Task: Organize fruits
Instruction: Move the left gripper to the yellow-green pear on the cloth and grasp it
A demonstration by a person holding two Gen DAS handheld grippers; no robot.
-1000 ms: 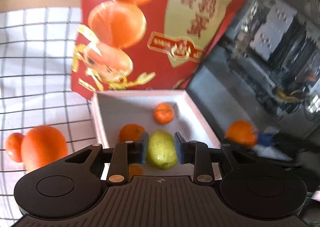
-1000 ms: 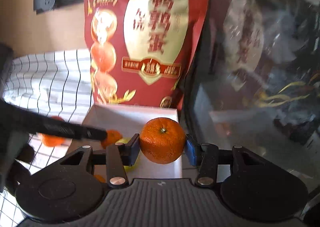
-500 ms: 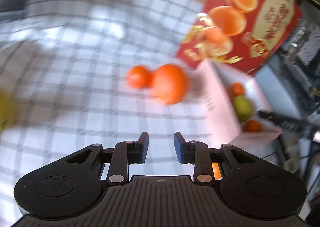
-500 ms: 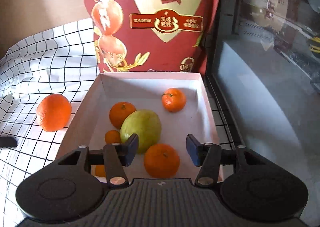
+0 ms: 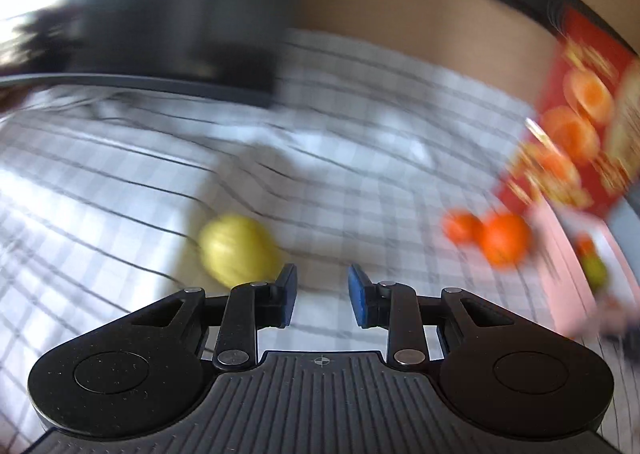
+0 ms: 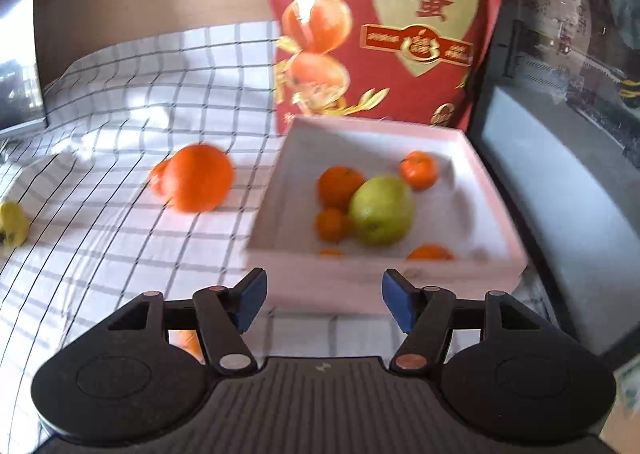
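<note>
A white box (image 6: 496, 190) holds a green pear (image 6: 382, 210) and several oranges (image 6: 340, 186). A large orange (image 6: 198, 182) with a smaller one behind it lies on the checked cloth left of the box; both show blurred in the left wrist view (image 5: 505, 240). A yellow-green fruit (image 5: 238, 248) lies on the cloth just ahead and left of my left gripper (image 5: 322, 296), which is open and empty. The same fruit shows at the far left of the right wrist view (image 6: 14, 224). My right gripper (image 6: 324, 304) is open and empty, just short of the box's near wall.
A red printed bag (image 6: 384, 26) stands behind the box. A dark glass-fronted unit (image 6: 560, 134) stands to its right. A dark object (image 5: 180, 22) sits at the cloth's far left. The checked cloth (image 6: 120, 102) covers the table.
My right gripper let the orange go into the box and drew back. My left gripper swung left, away from the box, toward the yellow-green fruit.
</note>
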